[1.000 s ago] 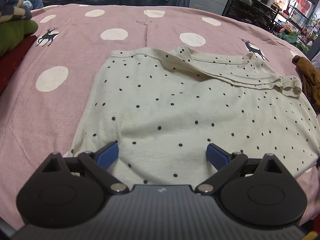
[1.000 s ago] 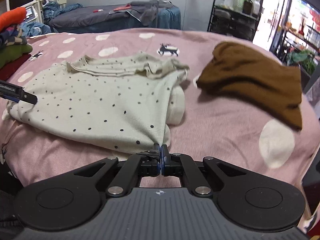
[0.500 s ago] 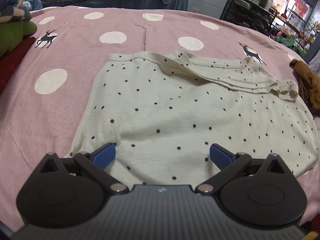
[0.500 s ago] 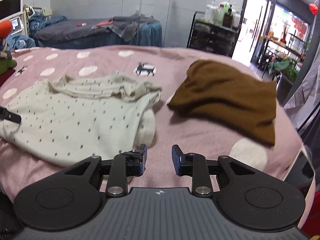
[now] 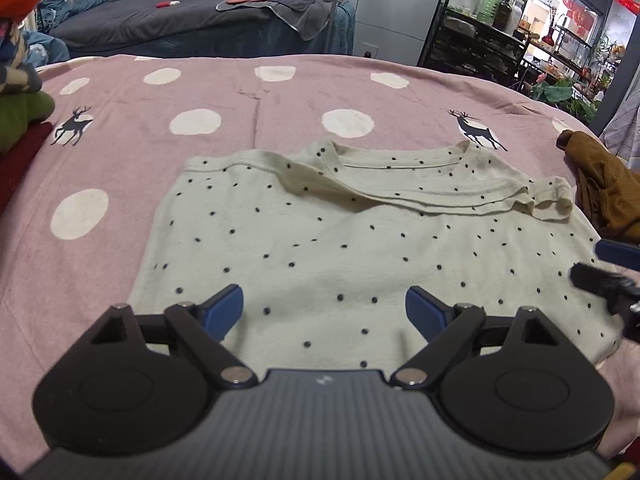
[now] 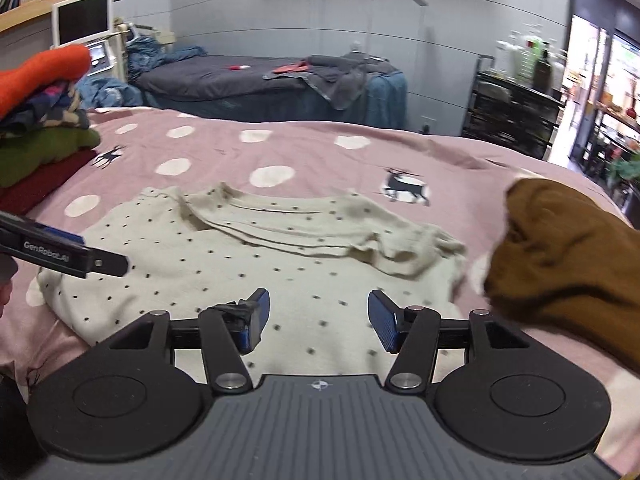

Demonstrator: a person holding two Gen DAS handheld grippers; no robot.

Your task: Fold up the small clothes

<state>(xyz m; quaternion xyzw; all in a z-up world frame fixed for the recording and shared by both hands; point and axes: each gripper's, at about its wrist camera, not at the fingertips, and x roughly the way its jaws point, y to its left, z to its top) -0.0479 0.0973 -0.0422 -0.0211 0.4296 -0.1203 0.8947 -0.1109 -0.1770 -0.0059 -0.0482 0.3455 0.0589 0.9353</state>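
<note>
A cream shirt with dark dots (image 5: 340, 240) lies flat on the pink spotted bedcover (image 5: 120, 152), its sleeves folded in across the top; it also shows in the right wrist view (image 6: 224, 264). My left gripper (image 5: 324, 312) is open and empty over the shirt's near hem. My right gripper (image 6: 318, 318) is open and empty over the shirt's near right part. The right gripper's fingers (image 5: 600, 280) show at the right edge of the left wrist view. The left gripper's finger (image 6: 60, 256) shows at the left of the right wrist view.
A brown garment (image 6: 560, 264) lies just right of the shirt, also in the left wrist view (image 5: 600, 184). A stack of folded clothes (image 6: 36, 128) sits at the far left. A dark bed (image 6: 260, 84) and a shelf rack (image 5: 480, 44) stand beyond.
My right gripper has let go of the shirt's corner, opened, and moved left over the shirt. The left gripper has stayed open and lifted a little.
</note>
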